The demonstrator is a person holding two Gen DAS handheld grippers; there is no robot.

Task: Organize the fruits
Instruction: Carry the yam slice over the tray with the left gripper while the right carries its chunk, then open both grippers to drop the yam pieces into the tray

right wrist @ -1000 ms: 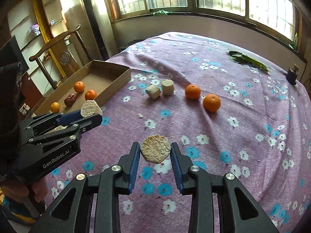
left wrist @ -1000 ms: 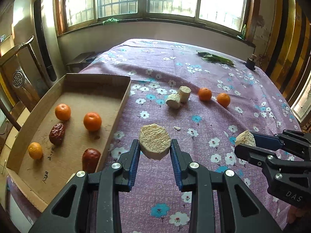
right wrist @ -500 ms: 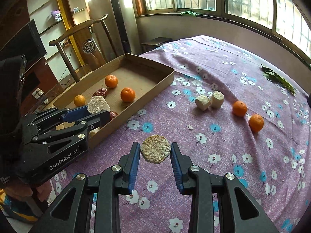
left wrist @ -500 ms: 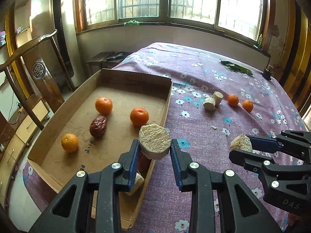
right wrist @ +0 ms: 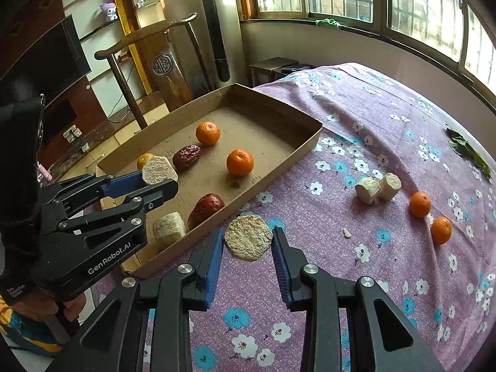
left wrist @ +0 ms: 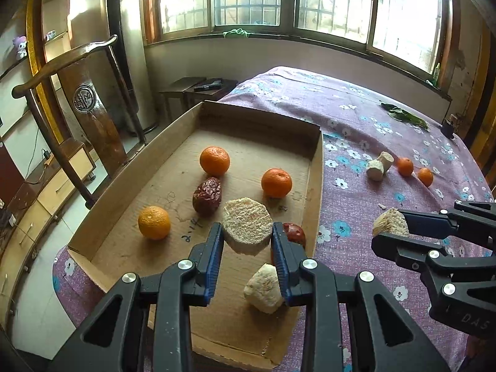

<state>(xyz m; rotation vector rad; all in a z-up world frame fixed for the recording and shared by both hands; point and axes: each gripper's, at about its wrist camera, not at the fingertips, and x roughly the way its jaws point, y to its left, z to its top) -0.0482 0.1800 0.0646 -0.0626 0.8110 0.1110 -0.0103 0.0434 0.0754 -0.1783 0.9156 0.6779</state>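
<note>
You get daylight from the windows (left wrist: 310, 3), which blow out to near white. It lights the cloth (right wrist: 356, 142) evenly, and the fruit in the box (left wrist: 314, 167) cast only soft, short shadows. The room's left side sits dim. Both views are sharp, without motion blur. Fisheye bending curves the window frames, and your corners fall to black.

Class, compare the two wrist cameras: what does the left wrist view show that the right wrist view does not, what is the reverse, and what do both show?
Only the left wrist view: a bottle on the windowsill.
Only the right wrist view: a dark screen on the wall unit and wall sockets.
Both: the cardboard tray holding three oranges and two red dates, and each gripper, left and right, clamping a pale porous chunk.
</note>
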